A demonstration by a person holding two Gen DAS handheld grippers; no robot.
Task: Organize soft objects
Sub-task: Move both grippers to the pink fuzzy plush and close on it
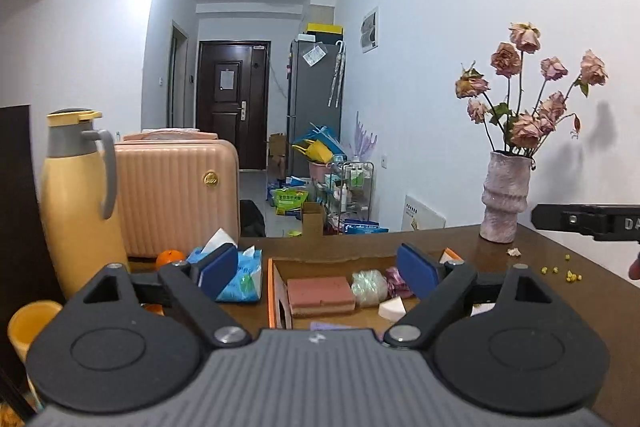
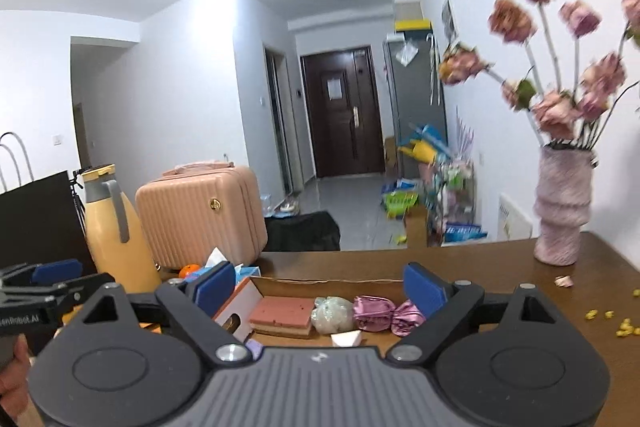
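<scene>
both empty: left gripper (image 1: 318, 269) and right gripper (image 2: 320, 287), jaws spread wide. ahead and below, inside cardboard box (image 2: 240, 297): pink sponge (image 2: 282, 315), mesh ball (image 2: 332, 313), pink cloth bundle (image 2: 386, 313), in a row running crosswise. neither hand clearly nearer.

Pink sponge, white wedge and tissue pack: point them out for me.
Pink sponge (image 1: 320, 290): left wrist view, top face.
White wedge (image 2: 347, 339): right wrist view, upper face.
Tissue pack (image 1: 246, 277): left wrist view, blue wrapper's front.

flowers (image 2: 560, 67) blurred, purple item (image 1: 332, 325) mostly hidden
</scene>
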